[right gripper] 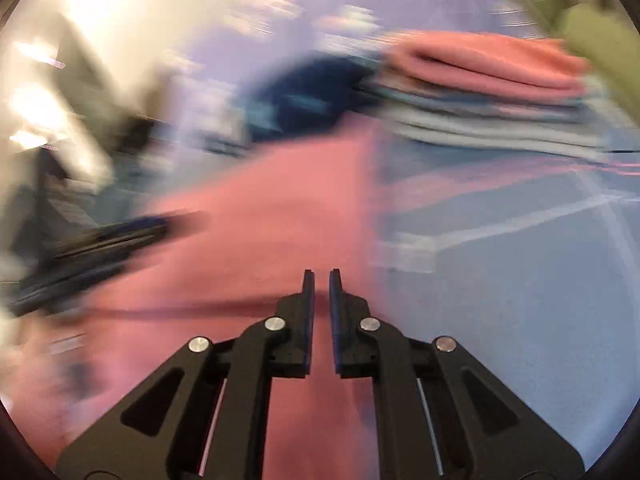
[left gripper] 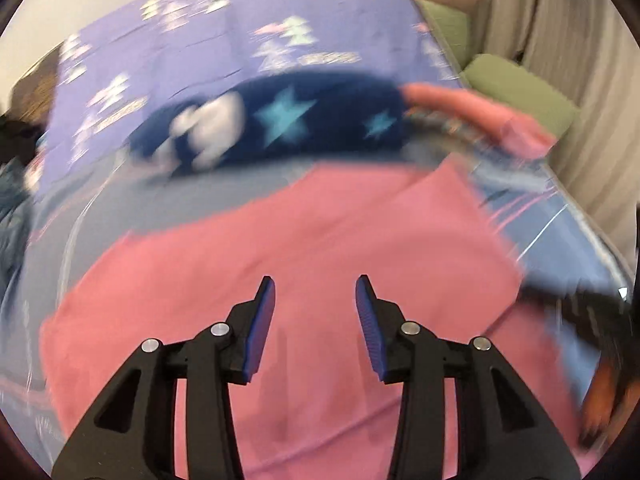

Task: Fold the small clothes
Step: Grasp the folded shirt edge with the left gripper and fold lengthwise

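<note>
A pink cloth (left gripper: 280,232) lies spread flat on the bed, blurred in both views. My left gripper (left gripper: 315,280) hovers over its near part, open, with nothing between the blue pads. In the right wrist view my right gripper (right gripper: 321,272) is shut at the pink cloth's (right gripper: 280,208) right edge, and a crease in the fabric runs from the left up to its fingertips, so it appears to pinch the cloth. A dark blurred shape at the left, likely the left gripper (right gripper: 92,240), reaches over the same cloth.
A dark blue garment with light blue stars (left gripper: 288,116) lies beyond the pink cloth. To the right a stack of folded clothes (right gripper: 488,68) is topped with pink. Green pillows (left gripper: 516,84) and a curtain (left gripper: 580,40) line the bed's right edge. The purple patterned sheet (left gripper: 200,52) stretches behind.
</note>
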`<state>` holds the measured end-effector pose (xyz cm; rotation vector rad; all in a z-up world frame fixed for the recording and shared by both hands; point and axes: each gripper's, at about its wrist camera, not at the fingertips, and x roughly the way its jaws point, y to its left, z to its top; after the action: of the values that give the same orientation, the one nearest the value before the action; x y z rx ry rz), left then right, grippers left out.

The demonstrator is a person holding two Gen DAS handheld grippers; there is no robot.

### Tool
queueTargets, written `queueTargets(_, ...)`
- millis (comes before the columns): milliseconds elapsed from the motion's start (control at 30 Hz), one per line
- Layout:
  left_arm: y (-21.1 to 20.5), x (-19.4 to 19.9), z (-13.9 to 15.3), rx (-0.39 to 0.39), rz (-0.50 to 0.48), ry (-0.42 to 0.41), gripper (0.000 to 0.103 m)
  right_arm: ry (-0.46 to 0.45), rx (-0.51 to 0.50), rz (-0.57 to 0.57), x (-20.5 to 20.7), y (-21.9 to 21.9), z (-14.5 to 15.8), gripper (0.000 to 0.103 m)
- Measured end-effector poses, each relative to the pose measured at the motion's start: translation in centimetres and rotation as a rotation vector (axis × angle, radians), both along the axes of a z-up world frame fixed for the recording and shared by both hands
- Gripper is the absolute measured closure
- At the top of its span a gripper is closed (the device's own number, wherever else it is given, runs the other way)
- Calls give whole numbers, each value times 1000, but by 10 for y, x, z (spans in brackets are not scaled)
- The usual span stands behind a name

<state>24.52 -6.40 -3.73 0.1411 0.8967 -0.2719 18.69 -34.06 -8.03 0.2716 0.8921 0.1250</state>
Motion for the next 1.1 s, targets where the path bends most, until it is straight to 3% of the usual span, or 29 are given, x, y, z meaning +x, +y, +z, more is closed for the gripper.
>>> queueTargets(33,13,-2,-7,20,30,8,54,16,22,-13,-3,-4,-4,103)
queueTargets(67,31,-10,-15,52,72,17,51,29,120,-26,-4,-18,-8,103)
queueTargets(133,68,-27,-27,87,167,0,28,54,151,-49,-9,-24,-4,103)
queueTargets(167,78,-34,-25,82,190,-15,28,62,70,-87,-13,-24,-1,101)
queueTargets(233,99,-50,-14,84,228,-26,28,50,39,-96,-17,-23,3,100)
queueTargets(267,107,-59,-6,73,241,-55,28,50,69,-89,-16,-24,5,95)
queueTargets(433,132,-79,13,39,272,-131,27,-13,133,-16,2,-7,25,95)
queueTargets(533,145,-71,2,0,311,-112,27,-52,186,88,19,14,36,90)
queueTargets(567,151,-66,-7,-30,322,-88,27,-40,204,120,32,20,33,81)
queueTargets(600,155,-65,-16,-27,337,-69,27,-27,184,111,41,23,29,75)
queueTargets(633,162,-60,-28,-11,364,-41,27,4,93,49,52,22,18,75)
queueTargets(667,167,-55,-37,-19,386,-1,26,47,-21,-25,65,18,2,87)
queueTargets(700,174,-54,-37,-83,388,4,26,36,-14,-36,67,10,-5,88)
queueTargets(733,178,-58,-33,-112,396,-6,26,22,51,-41,64,0,-7,88)
queueTargets(767,183,-62,-27,-123,418,-25,26,38,48,-60,59,-4,-5,94)
queueTargets(833,189,-73,-18,-143,407,-44,25,39,-24,-65,46,-4,0,92)
queueTargets(900,196,-88,-11,-160,402,-53,25,27,-56,-47,23,-6,5,82)
queueTargets(1000,206,-118,-8,-206,384,-52,23,24,18,9,-22,-21,8,68)
queueTargets(1100,211,-157,-15,-248,333,-9,22,19,69,39,-78,-41,9,63)
